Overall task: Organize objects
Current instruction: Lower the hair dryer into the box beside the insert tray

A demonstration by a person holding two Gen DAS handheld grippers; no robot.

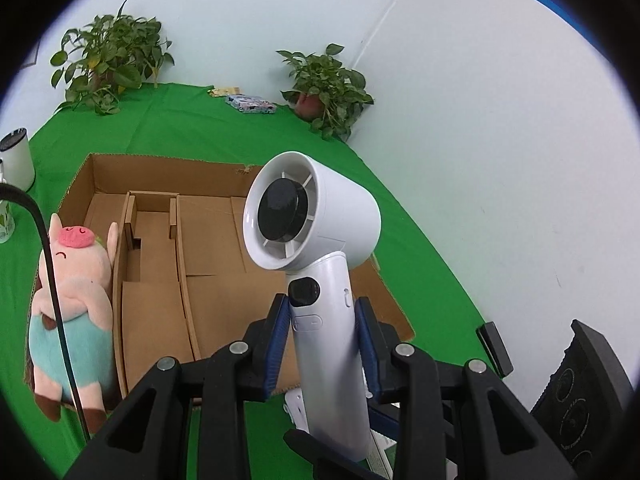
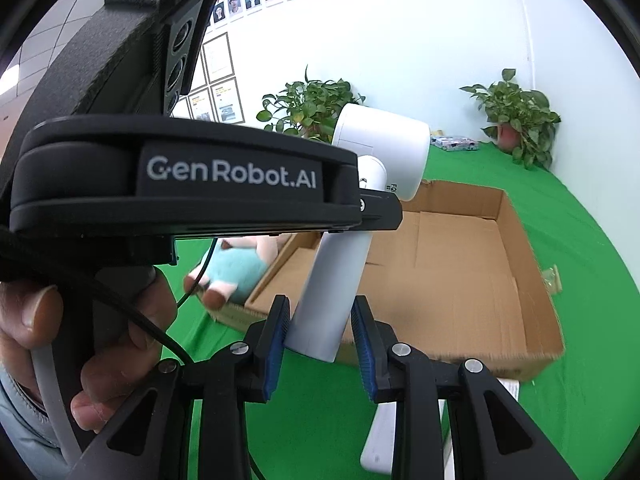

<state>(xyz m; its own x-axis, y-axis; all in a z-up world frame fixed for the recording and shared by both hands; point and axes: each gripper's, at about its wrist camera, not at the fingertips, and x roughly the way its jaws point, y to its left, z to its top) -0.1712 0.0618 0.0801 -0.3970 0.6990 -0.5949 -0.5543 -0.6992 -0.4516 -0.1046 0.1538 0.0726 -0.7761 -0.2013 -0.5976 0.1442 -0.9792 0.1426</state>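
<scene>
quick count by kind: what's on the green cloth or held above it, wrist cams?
Handheld fan: 1
Plush pig: 1
Cardboard box: 1
Potted plants: 2
Patterned packet: 1
White canister: 1
Total: 7

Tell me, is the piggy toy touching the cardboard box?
Touching. The left wrist view shows the pig toy leaning its side and ear against the outer wall of the cardboard box, with no gap between them.
</scene>
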